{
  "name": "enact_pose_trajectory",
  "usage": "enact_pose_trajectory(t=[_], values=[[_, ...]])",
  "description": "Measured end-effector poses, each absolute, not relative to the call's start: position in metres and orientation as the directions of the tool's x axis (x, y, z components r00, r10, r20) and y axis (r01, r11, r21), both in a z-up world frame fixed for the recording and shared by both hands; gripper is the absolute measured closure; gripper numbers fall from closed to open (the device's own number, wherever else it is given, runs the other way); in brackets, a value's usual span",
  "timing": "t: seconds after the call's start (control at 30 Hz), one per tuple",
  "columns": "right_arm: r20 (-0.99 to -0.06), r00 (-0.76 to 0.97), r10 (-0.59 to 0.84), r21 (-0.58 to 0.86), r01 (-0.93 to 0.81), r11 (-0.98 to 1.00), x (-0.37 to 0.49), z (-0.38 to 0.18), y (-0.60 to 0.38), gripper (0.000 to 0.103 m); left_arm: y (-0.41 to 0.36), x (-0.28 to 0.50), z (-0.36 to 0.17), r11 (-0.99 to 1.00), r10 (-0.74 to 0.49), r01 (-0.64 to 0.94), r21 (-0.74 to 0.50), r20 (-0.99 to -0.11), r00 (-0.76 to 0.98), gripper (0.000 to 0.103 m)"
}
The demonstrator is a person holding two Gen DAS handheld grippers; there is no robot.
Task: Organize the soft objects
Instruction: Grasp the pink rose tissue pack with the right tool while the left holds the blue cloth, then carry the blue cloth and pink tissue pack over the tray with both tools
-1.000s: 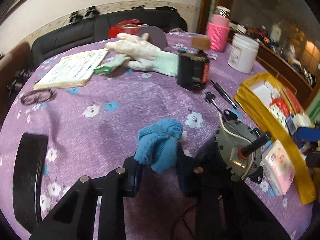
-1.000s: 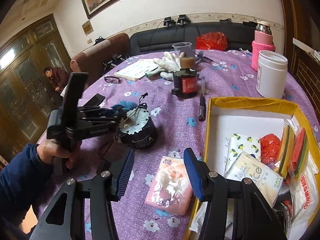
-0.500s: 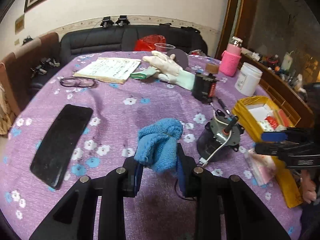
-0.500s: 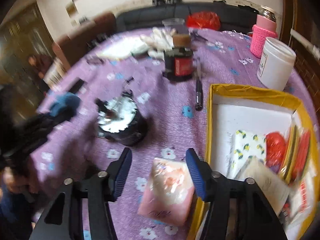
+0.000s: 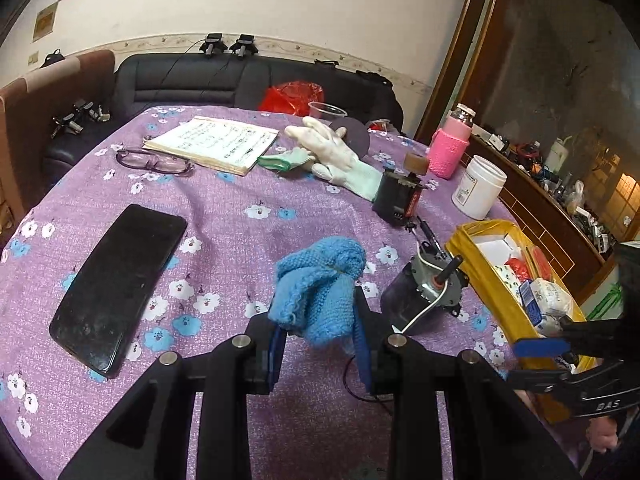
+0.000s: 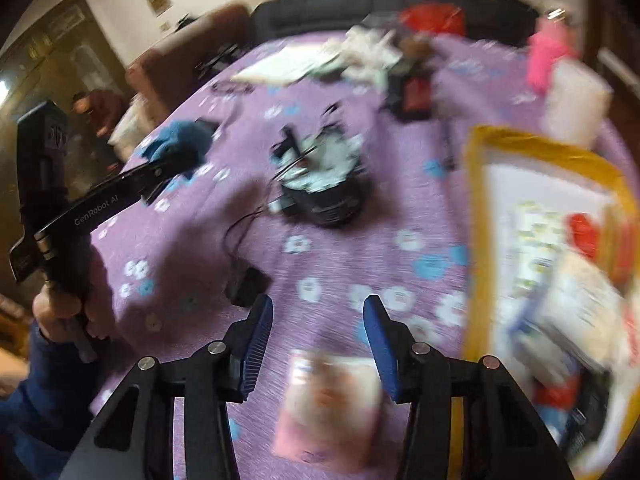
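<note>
left gripper (image 5: 318,344), higher than before, tilted down, blue knit (image 5: 320,288) clamped

Right wrist view motion-blurred; several things hidden or cropped.
Pink packet (image 6: 330,404) smeared, print unreadable; yellow box (image 6: 476,184) contents a blur, cut off at right. Blue knit (image 5: 320,288) hides left fingers' pads; motor (image 5: 424,292) partly behind it.

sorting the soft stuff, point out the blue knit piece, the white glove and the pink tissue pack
blue knit piece (image 5: 320,288), left wrist view, middle of the bundle
white glove (image 5: 334,152), left wrist view, back of the hand
pink tissue pack (image 6: 332,396), right wrist view, blurred centre
</note>
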State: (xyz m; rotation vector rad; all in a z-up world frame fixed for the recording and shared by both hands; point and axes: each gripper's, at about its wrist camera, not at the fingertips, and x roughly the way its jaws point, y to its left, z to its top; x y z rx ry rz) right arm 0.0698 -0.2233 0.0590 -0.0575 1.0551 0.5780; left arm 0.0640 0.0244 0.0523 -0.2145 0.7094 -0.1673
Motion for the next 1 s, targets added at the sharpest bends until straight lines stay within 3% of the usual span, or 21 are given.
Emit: enact_pose_trajectory(t=[0.07,0.23,0.33,0.37,0.43,0.57,0.83,1.0], values=[[-0.833,0.398,0.385,0.172,-0.475,0.863,0.057,0.060,-0.227,0.034,0.022,0.063,0.053,0.965,-0.226,0.087,-0.246,-0.622,0.749,0.075],[-0.882,0.358,0.307,0.094,-0.505,0.858,0.034,0.041,-0.215,0.033,0.020,0.058,0.059,0.967,-0.222,0.096,-0.235,-0.602,0.767,0.075],[-0.905,0.347,0.244,0.056,-0.472,0.880,0.030,0.027,-0.216,0.034,0.019,0.057,0.059,0.967,-0.224,0.098,-0.235,-0.597,0.770,0.075],[-0.907,0.339,0.248,0.069,-0.462,0.884,0.029,0.023,-0.217,0.045,0.018,0.057,0.059,0.968,-0.222,0.099,-0.231,-0.598,0.770,0.075],[-0.900,0.354,0.256,0.079,-0.446,0.891,0.029,0.022,-0.216,0.051,0.014,0.056,0.059,0.970,-0.218,0.103,-0.220,-0.598,0.771,0.075],[-0.834,0.466,0.296,0.094,-0.408,0.908,0.034,0.049,-0.215,0.054,0.006,0.053,0.060,0.976,-0.200,0.110,-0.186,-0.589,0.783,0.075],[-0.610,0.704,0.363,0.172,-0.330,0.928,0.067,0.087,-0.196,0.054,-0.012,0.047,0.059,0.987,-0.159,0.119,-0.107,-0.568,0.808,0.074],[-0.598,0.701,0.389,0.166,-0.367,0.915,0.075,0.068,-0.188,0.053,-0.023,0.047,0.056,0.991,-0.131,0.121,-0.055,-0.566,0.814,0.074]])
